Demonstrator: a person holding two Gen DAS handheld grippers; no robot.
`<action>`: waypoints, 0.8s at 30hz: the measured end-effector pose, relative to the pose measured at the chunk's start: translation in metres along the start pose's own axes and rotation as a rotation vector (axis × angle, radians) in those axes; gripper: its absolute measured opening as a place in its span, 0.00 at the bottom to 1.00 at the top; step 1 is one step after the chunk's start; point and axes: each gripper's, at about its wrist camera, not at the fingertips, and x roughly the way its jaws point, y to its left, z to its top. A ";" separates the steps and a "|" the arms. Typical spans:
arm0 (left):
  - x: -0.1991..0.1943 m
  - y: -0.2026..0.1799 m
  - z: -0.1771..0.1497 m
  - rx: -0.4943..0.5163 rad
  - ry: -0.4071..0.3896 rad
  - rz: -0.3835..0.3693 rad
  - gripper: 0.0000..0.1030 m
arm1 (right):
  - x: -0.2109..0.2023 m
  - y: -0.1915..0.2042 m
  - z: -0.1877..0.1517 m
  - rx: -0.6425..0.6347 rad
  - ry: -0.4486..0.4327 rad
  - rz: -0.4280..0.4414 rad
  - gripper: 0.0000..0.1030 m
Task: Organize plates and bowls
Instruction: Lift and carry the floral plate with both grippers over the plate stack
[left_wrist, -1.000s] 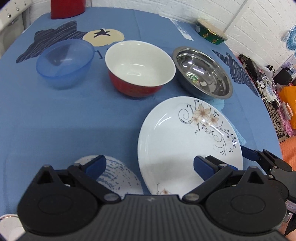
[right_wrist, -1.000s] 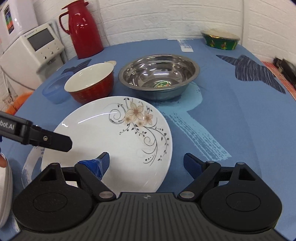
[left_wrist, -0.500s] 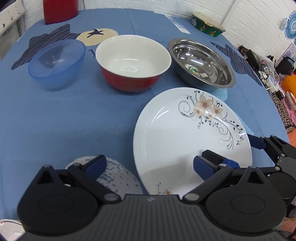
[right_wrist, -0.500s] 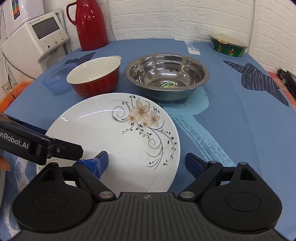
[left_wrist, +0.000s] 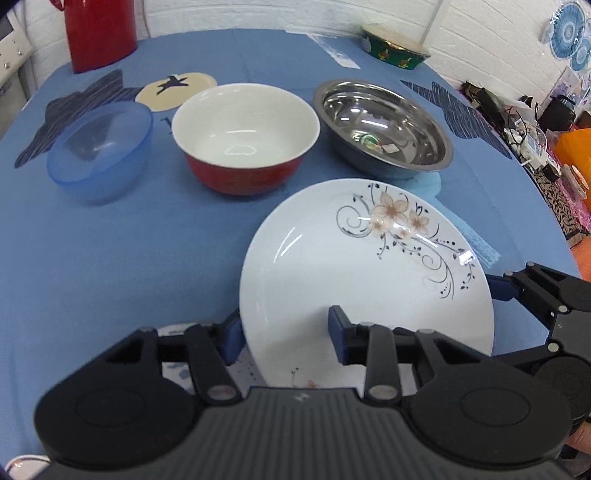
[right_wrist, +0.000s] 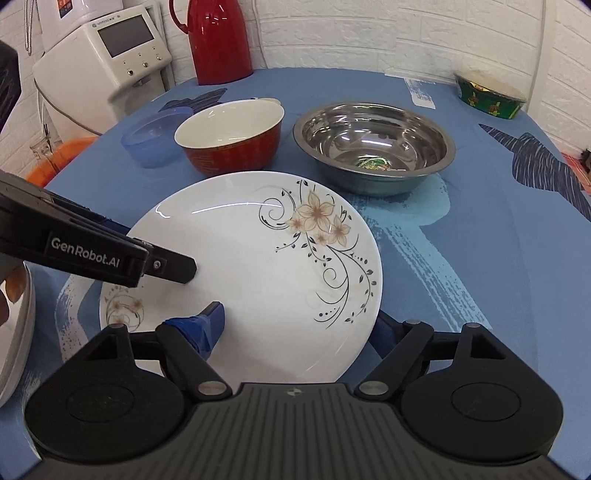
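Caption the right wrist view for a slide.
Both grippers straddle opposite edges of the flowered plate, with a red bowl and steel bowl behind it.

— Left gripper (left_wrist: 286, 334): what is it made of?
— Black plastic. A ribbed housing sits between two round discs, angled link bars carry silver pivot screws, and the fingers (left_wrist: 338, 332) end in blue pads.
— Right gripper (right_wrist: 299, 326)?
— Same build and same ribbed black housing; one blue pad looks wrapped in tape.
— Markings?
— White "GenRobot.AI" lettering on the left gripper's black side (read from the right wrist view), with a small screw beside it.
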 end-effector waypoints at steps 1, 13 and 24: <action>0.000 0.001 0.000 -0.002 -0.001 -0.001 0.31 | -0.001 0.000 0.000 0.011 0.001 0.002 0.66; -0.040 0.009 -0.022 -0.028 -0.015 -0.026 0.28 | -0.045 0.033 -0.015 0.111 -0.066 0.013 0.68; -0.148 0.051 -0.076 -0.051 -0.140 0.024 0.28 | -0.094 0.116 -0.016 0.015 -0.181 0.096 0.70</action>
